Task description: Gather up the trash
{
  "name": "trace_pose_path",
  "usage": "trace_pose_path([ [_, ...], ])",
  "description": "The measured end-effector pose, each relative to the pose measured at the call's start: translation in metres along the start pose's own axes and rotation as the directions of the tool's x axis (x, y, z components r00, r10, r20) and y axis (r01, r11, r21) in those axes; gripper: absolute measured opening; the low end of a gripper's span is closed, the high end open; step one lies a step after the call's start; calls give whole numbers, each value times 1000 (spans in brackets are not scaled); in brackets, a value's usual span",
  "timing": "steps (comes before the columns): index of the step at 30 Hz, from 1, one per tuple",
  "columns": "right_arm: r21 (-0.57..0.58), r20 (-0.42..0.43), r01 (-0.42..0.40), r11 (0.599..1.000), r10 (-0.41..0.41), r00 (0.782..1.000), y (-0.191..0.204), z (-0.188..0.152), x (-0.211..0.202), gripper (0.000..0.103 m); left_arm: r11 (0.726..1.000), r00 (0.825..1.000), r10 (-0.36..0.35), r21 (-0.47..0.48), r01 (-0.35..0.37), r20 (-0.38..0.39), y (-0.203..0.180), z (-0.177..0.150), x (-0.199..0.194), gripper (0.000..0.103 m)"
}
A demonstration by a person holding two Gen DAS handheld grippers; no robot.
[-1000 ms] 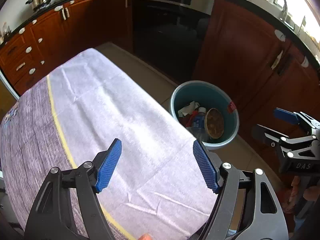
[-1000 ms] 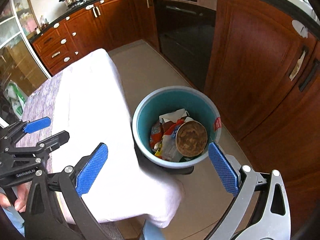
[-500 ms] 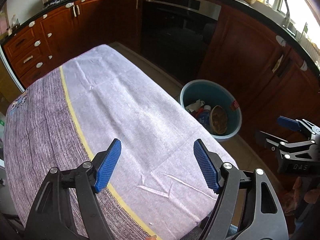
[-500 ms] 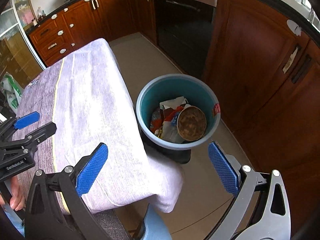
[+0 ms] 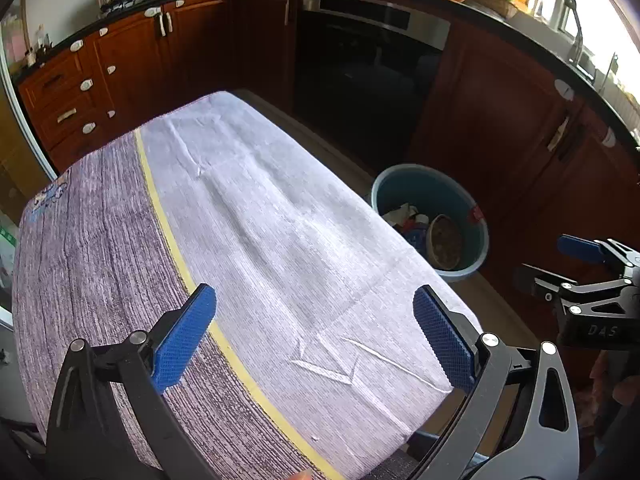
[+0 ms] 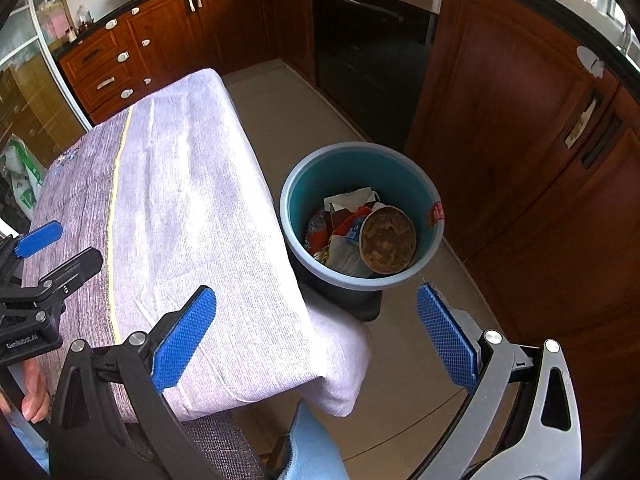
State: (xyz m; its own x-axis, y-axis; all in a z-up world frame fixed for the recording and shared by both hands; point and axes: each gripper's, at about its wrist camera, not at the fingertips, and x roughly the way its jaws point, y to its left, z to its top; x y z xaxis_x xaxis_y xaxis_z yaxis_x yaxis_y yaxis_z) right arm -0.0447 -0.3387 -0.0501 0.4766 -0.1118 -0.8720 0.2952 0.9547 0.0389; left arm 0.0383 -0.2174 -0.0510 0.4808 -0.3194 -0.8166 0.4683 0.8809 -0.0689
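1. Both tools were empty, with their fingers spread wide. The left gripper [image 5: 316, 338] hovered over the cloth-covered table [image 5: 280, 240], and the right gripper [image 6: 316, 334] hung past the table's corner, above the floor near the bin [image 6: 362, 216].

2. The trash [image 6: 360, 236], a round brown container, wrappers and what looked like a bottle, lay inside the bin, which stood on the floor just beside the table's edge. No loose litter showed on the cloth in either view, so the collecting looked finished or nearly so.

3. What could have gone wrong: the cloth's corner [image 6: 340, 364] drooped near the bin, and a low sweep of the right gripper might have snagged it and dragged the cover off.

4. A careless swing could also have knocked the bin's rim and tipped it, spilling the contents across the floor.

5. The two grippers sat fairly near each other at the table's corner, so crossing paths could have made them collide.

6. Any scrap hidden under the table or outside both views might have been missed; the pictures could not settle that.

7. Against a second earlier, both cameras had pulled back and up: more of the table and the cabinets showed, and the bin looked smaller and farther off. The fingers were spread as wide as then, and the bin's contents looked unchanged.
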Motion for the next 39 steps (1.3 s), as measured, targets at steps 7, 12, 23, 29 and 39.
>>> trace_pose_path([
  [7,-16,2,2,1000,-2,1000,5,2,-1,96,1000,1000,-5,-3,5,-20,3,-2,2,99],
  [12,-16,0,5,1000,-5,1000,7,3,-1,96,1000,1000,-2,-5,2,-22,4,-2,2,99],
  [23,-20,-1,7,1000,-7,1000,7,3,0,96,1000,999,-2,-1,2,-32,5,-3,3,99],
  [29,-15,-7,5,1000,-5,1000,8,2,1,96,999,999,-27,23,28,-28,0,-4,3,99],
  [39,-14,-9,11,1000,-11,1000,7,3,3,96,999,999,-38,35,40,-39,-2,-5,3,99],
])
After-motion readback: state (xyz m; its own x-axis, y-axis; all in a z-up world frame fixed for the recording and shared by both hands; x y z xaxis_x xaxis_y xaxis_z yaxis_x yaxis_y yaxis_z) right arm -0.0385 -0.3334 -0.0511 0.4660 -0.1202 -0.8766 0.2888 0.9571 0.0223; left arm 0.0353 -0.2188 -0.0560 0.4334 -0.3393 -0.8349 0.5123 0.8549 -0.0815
